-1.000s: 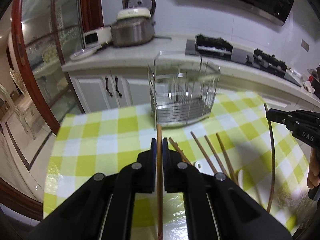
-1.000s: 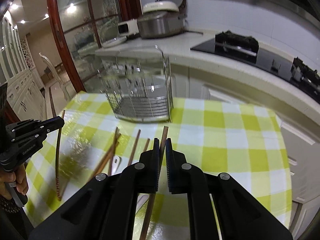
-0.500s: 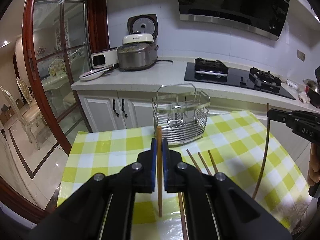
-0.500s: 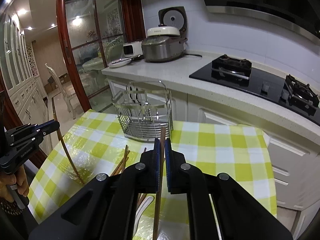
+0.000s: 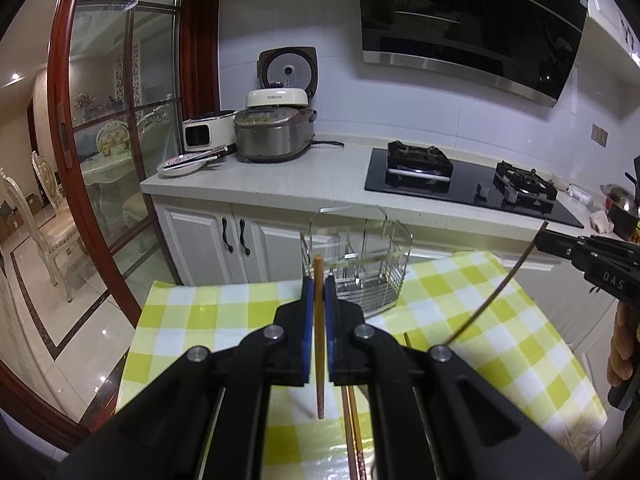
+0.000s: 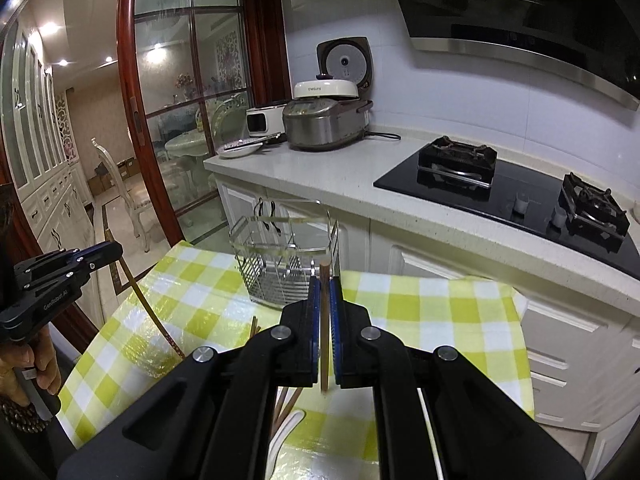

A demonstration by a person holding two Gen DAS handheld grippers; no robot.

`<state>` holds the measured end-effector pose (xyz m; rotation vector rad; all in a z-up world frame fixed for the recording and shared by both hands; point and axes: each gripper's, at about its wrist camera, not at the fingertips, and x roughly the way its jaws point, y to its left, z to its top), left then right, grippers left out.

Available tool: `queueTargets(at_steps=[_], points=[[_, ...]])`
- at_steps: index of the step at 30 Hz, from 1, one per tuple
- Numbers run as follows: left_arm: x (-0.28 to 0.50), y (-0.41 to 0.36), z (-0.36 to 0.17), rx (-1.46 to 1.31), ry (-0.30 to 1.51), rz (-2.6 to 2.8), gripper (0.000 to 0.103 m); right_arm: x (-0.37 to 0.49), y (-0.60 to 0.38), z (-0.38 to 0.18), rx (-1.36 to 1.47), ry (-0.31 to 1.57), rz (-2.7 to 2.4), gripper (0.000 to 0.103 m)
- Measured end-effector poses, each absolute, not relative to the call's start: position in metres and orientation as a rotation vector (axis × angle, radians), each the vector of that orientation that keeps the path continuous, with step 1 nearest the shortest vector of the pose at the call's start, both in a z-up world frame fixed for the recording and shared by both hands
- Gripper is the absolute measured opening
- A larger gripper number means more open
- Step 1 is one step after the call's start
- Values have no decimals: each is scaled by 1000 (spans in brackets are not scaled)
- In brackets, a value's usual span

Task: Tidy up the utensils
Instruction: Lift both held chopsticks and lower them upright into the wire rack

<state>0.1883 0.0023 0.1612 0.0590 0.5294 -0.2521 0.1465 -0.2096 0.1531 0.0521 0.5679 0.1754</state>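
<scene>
Left claw squeezing one chopstick, right claw squeezing another chopstick, wire rack sitting mid-frame, maybe empty

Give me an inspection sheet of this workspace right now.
Surface: yellow-and-white checked tablecloth, shiny film on it.
Job's things: empty wire utensil rack at far edge; brown wooden chopsticks and white spoon lying on the cloth.
Clutter: nothing seen.
Grippers: left gripper shut on one chopstick; right gripper shut on another chopstick.
Cables: rice cooker cord.
Surroundings: counter, gas hob, glass door.
</scene>
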Motion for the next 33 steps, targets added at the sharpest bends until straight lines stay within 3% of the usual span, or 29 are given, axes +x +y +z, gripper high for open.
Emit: queueTargets(at_steps=[22,33], points=[[267,-18,280,63,406,-286,5,229,-200,303,29,457,199,7],[322,-28,276,22,399,-289,5,291,-180,318,49,426,227,7]])
